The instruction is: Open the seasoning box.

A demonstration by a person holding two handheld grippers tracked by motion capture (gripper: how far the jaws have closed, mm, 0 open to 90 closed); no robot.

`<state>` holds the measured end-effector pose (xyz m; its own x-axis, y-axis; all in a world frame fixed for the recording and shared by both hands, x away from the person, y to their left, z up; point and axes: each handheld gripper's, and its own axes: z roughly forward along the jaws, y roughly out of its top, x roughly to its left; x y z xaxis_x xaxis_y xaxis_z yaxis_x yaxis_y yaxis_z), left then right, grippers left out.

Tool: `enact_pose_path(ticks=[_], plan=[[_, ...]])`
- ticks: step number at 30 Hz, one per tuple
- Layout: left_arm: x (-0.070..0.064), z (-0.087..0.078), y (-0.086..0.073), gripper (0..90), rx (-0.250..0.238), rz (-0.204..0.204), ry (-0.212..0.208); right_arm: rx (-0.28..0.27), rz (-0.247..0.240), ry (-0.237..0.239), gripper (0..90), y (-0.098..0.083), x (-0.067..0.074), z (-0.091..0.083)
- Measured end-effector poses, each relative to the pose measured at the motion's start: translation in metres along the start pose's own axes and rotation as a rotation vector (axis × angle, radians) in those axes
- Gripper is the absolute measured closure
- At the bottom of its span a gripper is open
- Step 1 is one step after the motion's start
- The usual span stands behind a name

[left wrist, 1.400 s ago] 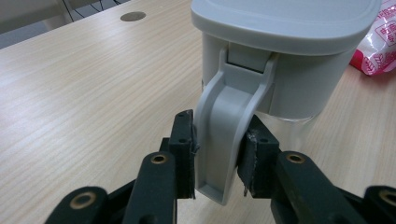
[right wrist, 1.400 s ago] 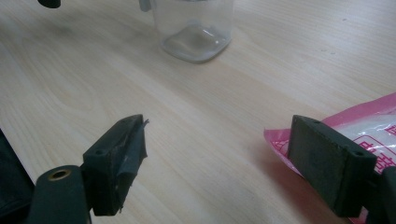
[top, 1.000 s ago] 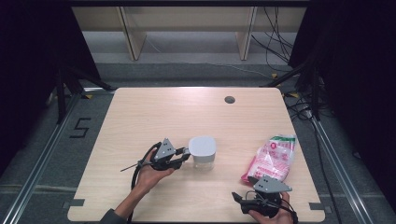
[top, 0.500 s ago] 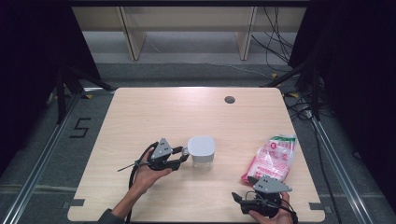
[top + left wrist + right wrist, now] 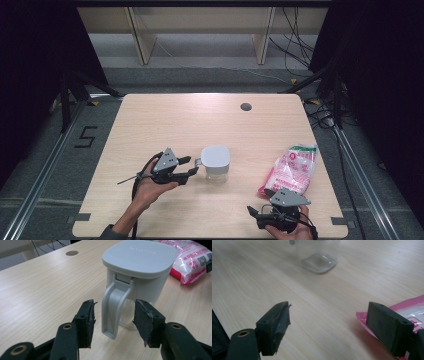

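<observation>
A light wooden table [image 5: 165,125] has a dark round hole [image 5: 245,106] near its far edge, toward one o'clock. At nine o'clock the grey floor bears a marked 5 [image 5: 86,136]. Cables [image 5: 295,30], perhaps several, trail at one o'clock.

One lidded jug [image 5: 216,162], one pink packet [image 5: 291,168], two grippers [image 5: 187,167]

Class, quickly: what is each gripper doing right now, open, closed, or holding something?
Left gripper: open, fingers on either side of the white jug's handle, not gripping it.
Right gripper: open, holding nothing, beside the pink bag.
</observation>
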<state>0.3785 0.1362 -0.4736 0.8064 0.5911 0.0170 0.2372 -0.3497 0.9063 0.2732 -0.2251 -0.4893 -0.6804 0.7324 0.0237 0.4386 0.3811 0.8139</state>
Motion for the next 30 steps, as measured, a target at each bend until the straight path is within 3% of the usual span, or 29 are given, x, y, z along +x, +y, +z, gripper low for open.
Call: enact_pose_path(ticks=[1, 3, 4, 6, 9, 11, 13, 20, 30], plan=[[-0.001, -0.001, 0.000, 50.7, -0.001, -0.034, 0.002, 0.003, 0.013, -0.006, 20.9, 0.000, 0.002, 0.000], [-0.001, -0.003, 0.001, 51.3, -0.008, -0.034, 0.006, 0.009, 0.002, 0.002, 21.4, 0.000, 0.002, 0.000], [0.000, -0.005, 0.004, 51.4, -0.012, -0.013, 0.000, 0.003, -0.002, 0.013, 21.3, 0.000, 0.001, 0.001], [-0.002, -0.008, 0.006, 52.5, -0.025, -0.037, -0.004, 0.004, -0.002, 0.009, 21.1, 0.001, 0.002, 0.000], [-0.003, -0.011, 0.010, 54.8, -0.040, -0.033, -0.007, 0.000, 0.001, 0.003, 21.2, 0.001, 0.003, 0.001], [-0.004, -0.012, 0.012, 58.5, -0.046, -0.031, -0.008, 0.006, -0.002, -0.012, 21.2, 0.001, 0.004, 0.000], [-0.005, -0.014, 0.015, 63.5, -0.055, -0.002, 0.013, 0.004, -0.004, -0.009, 21.2, 0.001, 0.003, 0.001], [-0.007, -0.012, 0.020, 85.5, -0.091, 0.011, 0.033, 0.007, -0.013, 0.013, 21.4, 0.002, 0.004, 0.003], [-0.009, -0.007, 0.031, 89.2, -0.119, 0.000, -0.001, 0.000, -0.017, -0.011, 21.4, 0.002, 0.003, 0.003]])
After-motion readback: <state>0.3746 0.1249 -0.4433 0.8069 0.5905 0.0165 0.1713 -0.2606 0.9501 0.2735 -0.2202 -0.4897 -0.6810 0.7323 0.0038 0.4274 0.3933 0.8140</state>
